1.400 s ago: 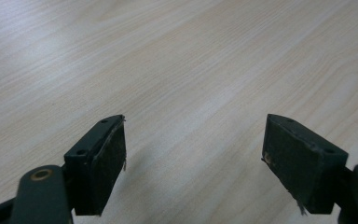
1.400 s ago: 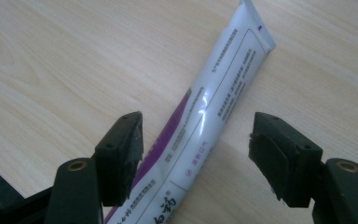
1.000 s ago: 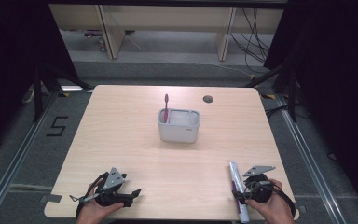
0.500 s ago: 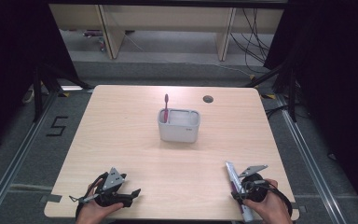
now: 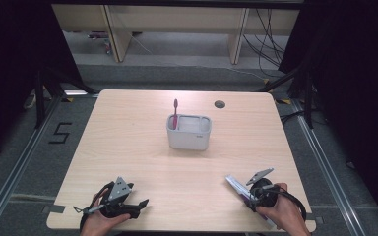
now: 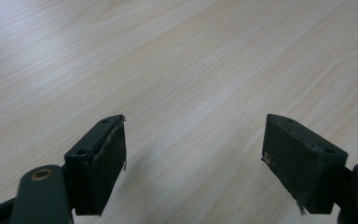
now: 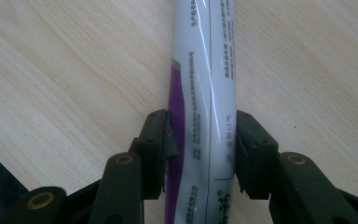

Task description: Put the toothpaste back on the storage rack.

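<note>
Tabletop [image 5: 128, 147] of pale wood takes up most of the high view. Near its middle stands a grey tub [image 5: 189, 132] with a pink toothbrush [image 5: 175, 112] upright in its left corner. At the near left edge, the left tool [image 5: 140, 204] rests in a hand, its jaws wide apart with only bare wood between them. At the near right edge, the right tool [image 5: 243, 192] has just been closing its jaws. A white and purple tube [image 7: 205, 102] lies flat on the wood between them, and both pads touch its sides.
</note>
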`<action>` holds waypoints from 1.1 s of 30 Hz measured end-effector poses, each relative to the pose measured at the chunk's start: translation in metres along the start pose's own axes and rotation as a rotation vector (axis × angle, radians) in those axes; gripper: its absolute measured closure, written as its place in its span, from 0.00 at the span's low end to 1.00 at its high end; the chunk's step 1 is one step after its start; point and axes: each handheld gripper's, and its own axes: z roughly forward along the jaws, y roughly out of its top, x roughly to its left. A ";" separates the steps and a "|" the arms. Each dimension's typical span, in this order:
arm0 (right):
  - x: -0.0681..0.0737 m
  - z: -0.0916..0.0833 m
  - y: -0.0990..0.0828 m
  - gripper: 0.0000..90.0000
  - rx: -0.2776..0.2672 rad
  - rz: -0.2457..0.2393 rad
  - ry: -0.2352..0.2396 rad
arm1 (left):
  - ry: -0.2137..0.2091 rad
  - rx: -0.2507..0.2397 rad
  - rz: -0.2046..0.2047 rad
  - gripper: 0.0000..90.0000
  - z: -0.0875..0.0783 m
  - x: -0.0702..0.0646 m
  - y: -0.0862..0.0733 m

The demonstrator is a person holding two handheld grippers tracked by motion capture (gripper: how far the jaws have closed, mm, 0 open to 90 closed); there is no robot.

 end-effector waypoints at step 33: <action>-0.002 0.003 0.011 0.84 0.085 -0.081 0.071 | -0.001 -0.014 -0.006 0.24 0.001 0.000 0.000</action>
